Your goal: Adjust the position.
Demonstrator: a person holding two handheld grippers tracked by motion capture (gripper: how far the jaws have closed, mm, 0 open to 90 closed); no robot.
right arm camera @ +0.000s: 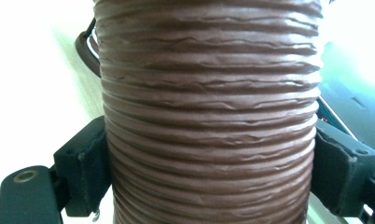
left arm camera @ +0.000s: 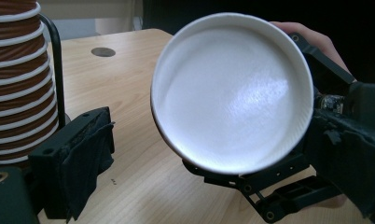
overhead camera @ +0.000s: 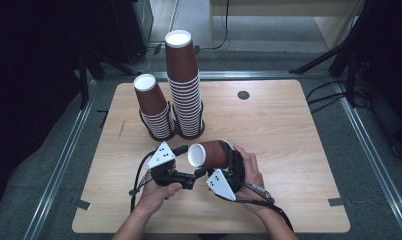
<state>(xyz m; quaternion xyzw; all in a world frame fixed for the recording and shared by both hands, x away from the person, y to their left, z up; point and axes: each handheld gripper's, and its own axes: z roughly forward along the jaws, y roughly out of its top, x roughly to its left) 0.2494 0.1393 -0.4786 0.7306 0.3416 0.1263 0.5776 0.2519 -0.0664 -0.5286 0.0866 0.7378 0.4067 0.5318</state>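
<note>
A brown ribbed paper cup (overhead camera: 215,153) lies on its side above the table's front middle, with my right gripper (overhead camera: 228,156) shut on its body. In the right gripper view the cup (right arm camera: 209,116) sits between the two pads, right gripper (right arm camera: 209,177). Its white round end (left arm camera: 232,93) faces my left gripper (overhead camera: 186,165), which stands open just left of it. Nothing is between the jaws of the left gripper (left arm camera: 213,140). One black finger (left arm camera: 251,184) of the right gripper shows under the cup.
Two upside-down stacks of the same brown cups stand in black wire holders at the back left of the wooden table (overhead camera: 289,130): a tall stack (overhead camera: 184,85) and a short stack (overhead camera: 154,107). The stack (left arm camera: 17,79) is close. A dark round plug (overhead camera: 243,95) sits farther back.
</note>
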